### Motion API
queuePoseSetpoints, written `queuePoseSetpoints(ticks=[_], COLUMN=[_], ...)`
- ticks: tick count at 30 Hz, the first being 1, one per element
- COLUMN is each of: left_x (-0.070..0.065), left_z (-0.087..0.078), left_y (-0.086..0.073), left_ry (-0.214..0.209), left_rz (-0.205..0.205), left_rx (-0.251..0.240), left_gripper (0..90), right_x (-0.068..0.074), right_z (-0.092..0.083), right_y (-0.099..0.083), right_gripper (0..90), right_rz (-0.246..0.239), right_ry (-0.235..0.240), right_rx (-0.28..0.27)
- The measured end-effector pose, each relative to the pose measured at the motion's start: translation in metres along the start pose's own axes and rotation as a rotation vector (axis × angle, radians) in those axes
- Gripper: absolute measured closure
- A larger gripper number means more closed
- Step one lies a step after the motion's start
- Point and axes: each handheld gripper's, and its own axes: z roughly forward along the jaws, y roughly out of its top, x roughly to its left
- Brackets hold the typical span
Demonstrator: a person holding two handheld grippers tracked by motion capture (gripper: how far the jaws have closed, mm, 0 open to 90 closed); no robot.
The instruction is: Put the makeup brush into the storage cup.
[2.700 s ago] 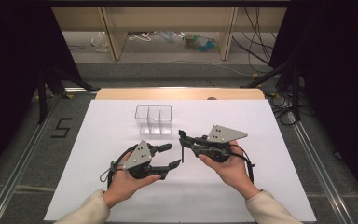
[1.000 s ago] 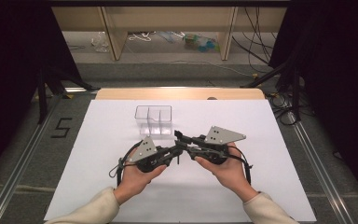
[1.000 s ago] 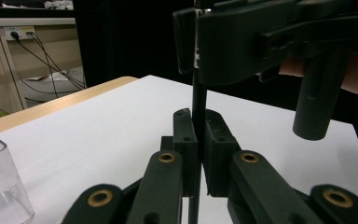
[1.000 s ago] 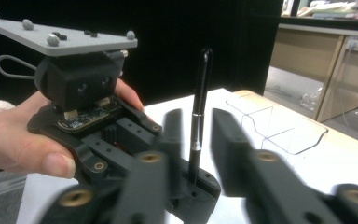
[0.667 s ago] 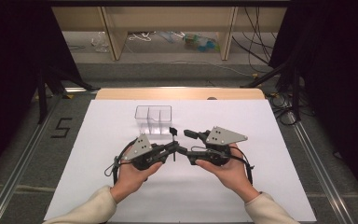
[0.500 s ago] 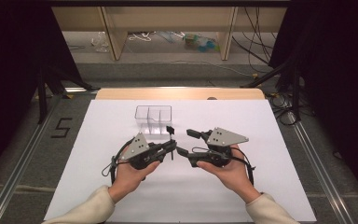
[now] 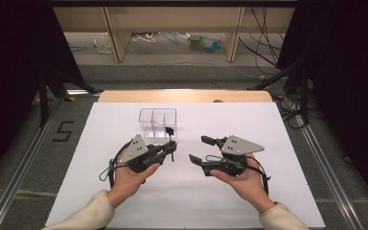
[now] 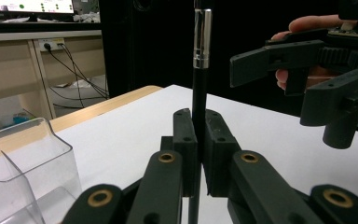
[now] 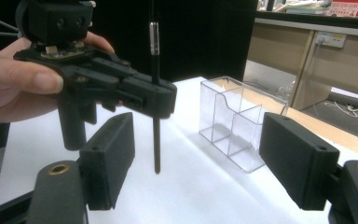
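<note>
Left gripper (image 7: pixel 171 152), centre of the high view, is clamped on a slim black pen (image 8: pixel 199 79) held upright off the white table sheet (image 7: pixel 278 124); right gripper (image 7: pixel 205 149), just right of it, has just been opening and we see nothing between its wide jaws. We judge the handover done, with the pen yet to go into the clear organizer (image 7: pixel 157 118) just above

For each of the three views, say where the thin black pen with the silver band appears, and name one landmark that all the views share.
High view: the pen stands upright at centre, in the left gripper.
Left gripper view: upright at centre, clamped between its fingers.
Right gripper view: upper centre-left, its tip above the white table.
Shared landmark: the clear compartment box.
</note>
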Motion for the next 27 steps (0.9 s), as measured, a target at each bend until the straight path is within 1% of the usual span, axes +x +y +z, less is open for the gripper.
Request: queuePoseSetpoints(ticks=[1,2,3,4,5,7,8,9,10,12,13,14,17,18,19,20,21,22,23,24,25,26,27], left_x=[0.0,0.001,0.002,0.002,0.002,0.003,0.004,0.004,0.005,0.006,0.006,0.007,0.007,0.007,0.007,0.007,0.008,0.009,0.01,0.01,0.011,0.012,0.012], left_z=[0.0,-0.001,-0.001,-0.002,-0.003,-0.004,-0.005,-0.006,-0.006,-0.008,-0.008,-0.009,-0.009,-0.009,-0.01,-0.01,-0.011,-0.012,-0.012,-0.013,-0.014,-0.015,-0.016], left_y=[0.0,0.0,0.0,0.0,0.0,0.001,0.001,0.002,0.002,0.002,0.002,0.002,0.002,0.002,0.003,0.003,0.003,0.004,0.004,0.004,0.005,0.005,0.005], left_ry=[-0.001,0.005,0.005,0.005,0.008,0.012,0.01,0.015,0.019,0.022,0.022,0.021,0.023,0.025,0.027,0.028,0.029,0.034,0.034,0.042,0.044,0.046,0.055], left_rz=[0.0,-0.005,0.001,-0.001,-0.006,-0.007,0.006,0.003,-0.004,-0.005,0.001,0.004,0.005,-0.003,0.001,-0.001,-0.004,0.001,0.006,-0.006,-0.004,0.007,-0.008], left_rx=[-0.001,-0.002,0.0,-0.002,0.0,-0.004,-0.003,-0.004,-0.005,-0.005,-0.003,-0.004,-0.006,-0.005,-0.006,-0.007,-0.01,-0.01,-0.012,-0.012,-0.015,-0.013,-0.015], left_gripper=[84.9,84.9,84.9,84.9,84.9,84.9,84.9,84.9,84.9,84.9,84.9,84.9,84.9,84.9,84.9,84.9,84.9,84.9,84.9,84.9,84.9,84.9,84.9], right_x=[0.0,0.001,0.001,0.001,0.001,0.001,0.001,0.001,0.002,0.001,0.001,0.001,0.0,0.0,0.0,0.0,-0.001,-0.001,0.0,-0.001,-0.001,-0.001,-0.002], right_z=[-0.001,-0.001,-0.001,-0.004,-0.005,-0.007,-0.008,-0.009,-0.011,-0.013,-0.015,-0.017,-0.019,-0.02,-0.021,-0.021,-0.021,-0.023,-0.023,-0.023,-0.024,-0.024,-0.026], right_y=[-0.001,-0.002,-0.003,-0.003,-0.004,-0.006,-0.006,-0.007,-0.008,-0.009,-0.01,-0.01,-0.012,-0.012,-0.013,-0.013,-0.014,-0.013,-0.014,-0.014,-0.014,-0.014,-0.014], right_gripper=[27.8,27.7,27.4,27.2,27.1,26.9,26.8,26.7,26.5,26.3,26.2,26.2,26.1,26.0,26.0,26.0,26.0,26.0,26.0,25.9,25.9,25.9,25.8], right_rz=[-0.007,0.006,0.007,0.003,0.001,0.002,0.0,0.006,0.01,0.014,0.017,0.016,0.015,0.018,0.017,0.019,0.02,0.016,0.021,0.018,0.021,0.02,0.012], right_ry=[-0.005,-0.016,0.002,-0.003,-0.004,-0.008,-0.013,-0.011,-0.021,-0.01,-0.012,-0.028,-0.022,-0.032,-0.036,-0.036,-0.026,-0.034,-0.033,-0.04,-0.031,-0.031,-0.04], right_rx=[0.0,-0.01,-0.013,0.008,0.009,0.007,0.005,-0.003,0.0,-0.011,0.0,0.0,-0.004,0.003,0.004,0.005,-0.006,0.017,0.005,0.006,0.004,-0.002,0.004])
